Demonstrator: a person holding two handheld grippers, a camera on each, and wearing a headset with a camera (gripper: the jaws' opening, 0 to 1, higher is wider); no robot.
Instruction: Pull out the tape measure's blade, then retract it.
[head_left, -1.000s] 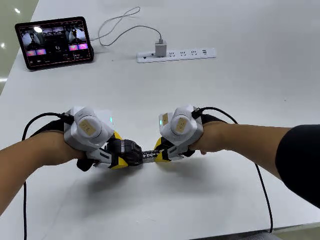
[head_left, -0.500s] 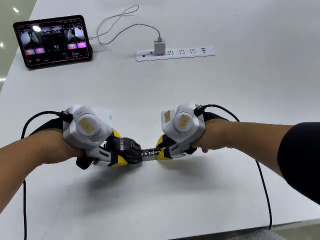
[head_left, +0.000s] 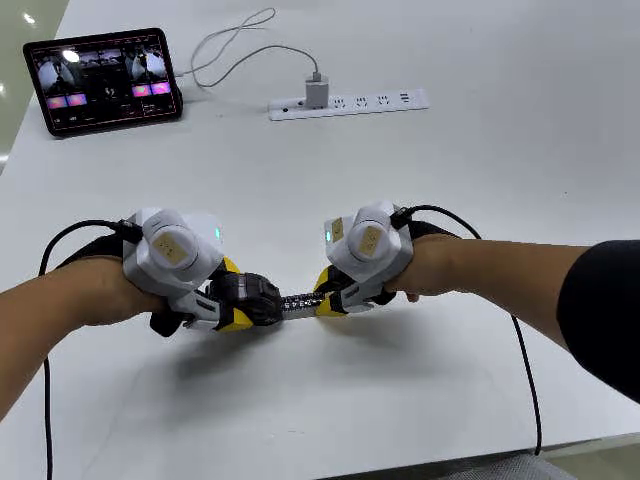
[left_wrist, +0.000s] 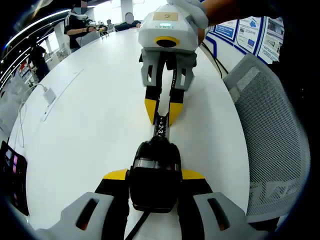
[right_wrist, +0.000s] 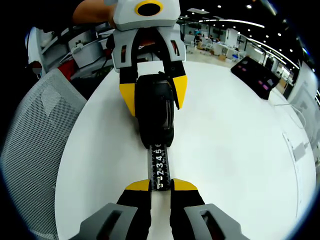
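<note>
Left gripper (head_left: 240, 302) was clamped on the tape measure (head_left: 258, 299) case, low over the table (head_left: 420, 220); right gripper (right_wrist: 160, 186) pinched the blade (right_wrist: 159, 165), only a short length out; judgement: draw straight along the blade, case steady, pinch firm.

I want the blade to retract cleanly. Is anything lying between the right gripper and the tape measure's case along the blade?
Nothing visible does. The blade runs straight over bare table from the case, shut in the left gripper, to the right gripper. The power strip and tablet lie far off.
</note>
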